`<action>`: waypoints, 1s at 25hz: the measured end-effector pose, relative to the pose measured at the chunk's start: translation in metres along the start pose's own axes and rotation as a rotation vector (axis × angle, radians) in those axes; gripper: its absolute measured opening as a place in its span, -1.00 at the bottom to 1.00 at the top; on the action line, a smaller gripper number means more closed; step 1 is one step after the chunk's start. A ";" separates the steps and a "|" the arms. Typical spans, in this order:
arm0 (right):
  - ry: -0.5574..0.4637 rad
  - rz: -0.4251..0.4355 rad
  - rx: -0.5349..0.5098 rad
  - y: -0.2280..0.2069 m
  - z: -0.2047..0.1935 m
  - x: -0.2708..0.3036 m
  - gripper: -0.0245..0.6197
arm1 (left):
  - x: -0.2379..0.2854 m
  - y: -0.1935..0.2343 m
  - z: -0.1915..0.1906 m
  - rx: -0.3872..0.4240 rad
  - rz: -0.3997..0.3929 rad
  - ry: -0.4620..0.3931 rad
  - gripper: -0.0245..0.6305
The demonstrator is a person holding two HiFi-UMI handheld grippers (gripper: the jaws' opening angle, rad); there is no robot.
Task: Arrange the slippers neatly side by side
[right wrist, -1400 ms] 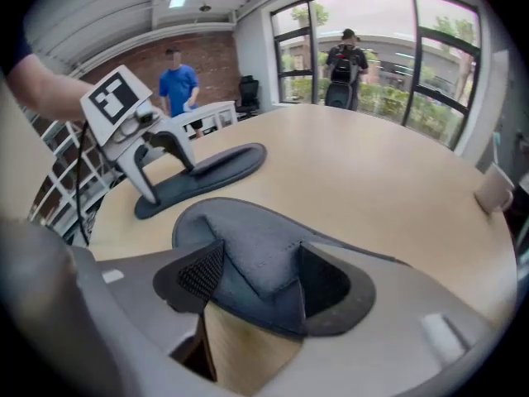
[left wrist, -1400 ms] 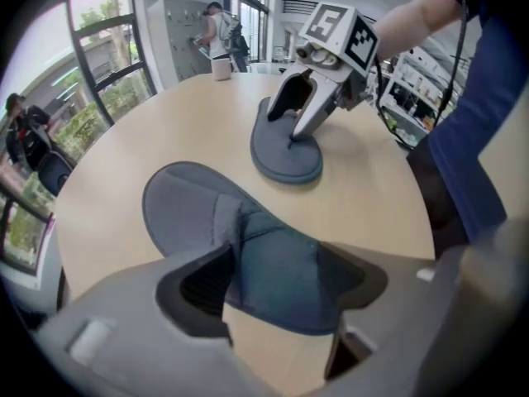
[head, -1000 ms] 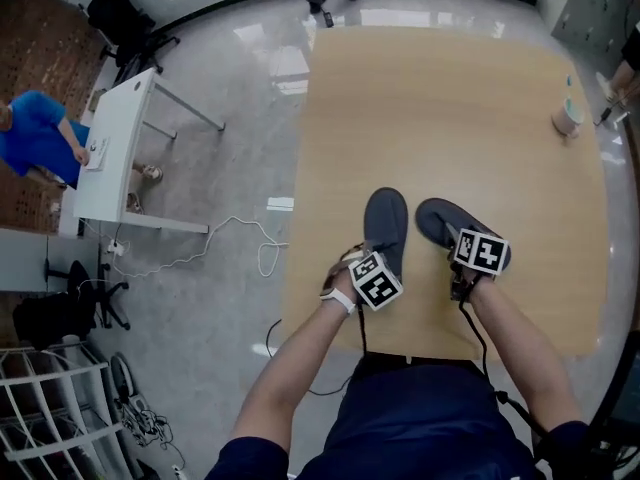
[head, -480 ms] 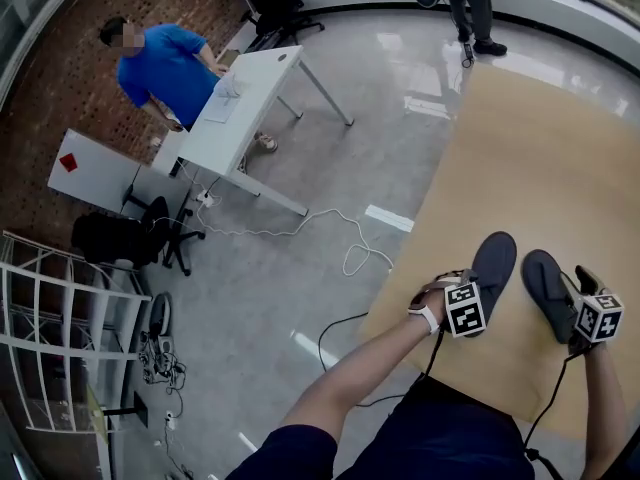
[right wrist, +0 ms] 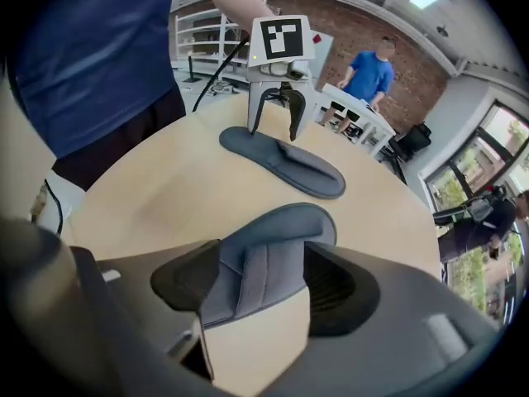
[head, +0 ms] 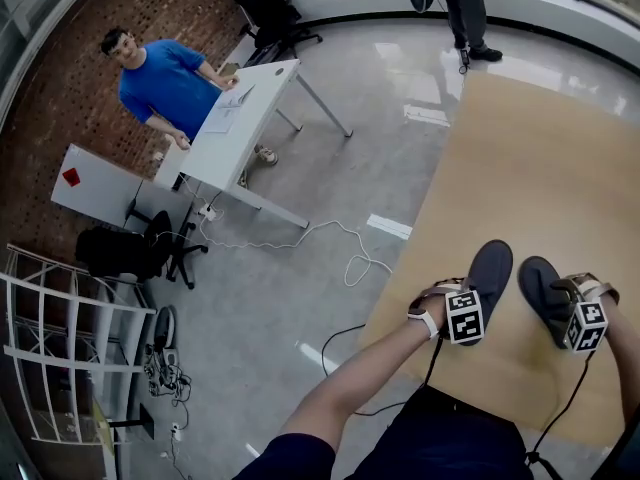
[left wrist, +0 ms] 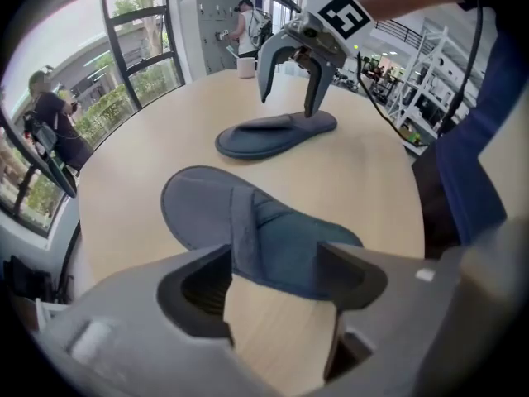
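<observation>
Fingers (left wrist: 192,292) of left gripper (left wrist: 273,279): apart, straddling near end of left slipper (left wrist: 248,230), pads not pressing. Fingers (right wrist: 339,288) of right gripper (right wrist: 256,292): just been opening, now wide apart, with upper of right slipper (right wrist: 273,246) between them, unclamped. Both slippers flat on counter (head: 540,148), side by side, just apart, close to near edge. Both grippers pointing steeply down. Beyond counter: person in blue (head: 160,78) at white desk (head: 230,128).

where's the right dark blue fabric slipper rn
In the head view's lower right, the right dark blue fabric slipper lies on the light wooden table near its front edge, just right of the left slipper.
</observation>
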State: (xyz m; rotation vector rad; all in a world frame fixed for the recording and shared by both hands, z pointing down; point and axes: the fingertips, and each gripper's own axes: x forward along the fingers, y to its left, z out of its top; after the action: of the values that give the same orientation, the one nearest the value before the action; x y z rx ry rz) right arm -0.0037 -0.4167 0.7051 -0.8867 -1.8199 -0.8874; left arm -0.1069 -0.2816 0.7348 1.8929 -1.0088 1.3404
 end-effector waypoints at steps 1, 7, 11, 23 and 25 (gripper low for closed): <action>-0.001 0.007 -0.015 -0.001 0.002 0.004 0.08 | 0.001 0.000 -0.001 0.009 0.002 0.003 0.07; -0.061 0.068 0.052 -0.001 0.020 0.015 0.08 | 0.001 -0.001 0.000 0.010 -0.013 -0.032 0.07; -0.056 0.096 0.061 -0.005 0.025 0.023 0.08 | -0.001 0.005 -0.011 0.023 -0.018 -0.010 0.07; -0.128 0.016 0.518 -0.004 0.009 0.035 0.09 | 0.012 0.006 0.004 0.113 -0.065 0.036 0.07; -0.151 -0.036 0.605 -0.006 0.008 0.035 0.09 | 0.013 0.008 0.009 0.117 -0.066 0.040 0.07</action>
State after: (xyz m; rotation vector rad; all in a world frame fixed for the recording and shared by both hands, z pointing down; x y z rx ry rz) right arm -0.0237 -0.4053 0.7337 -0.5411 -2.0723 -0.2538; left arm -0.1065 -0.2959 0.7454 1.9592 -0.8567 1.4210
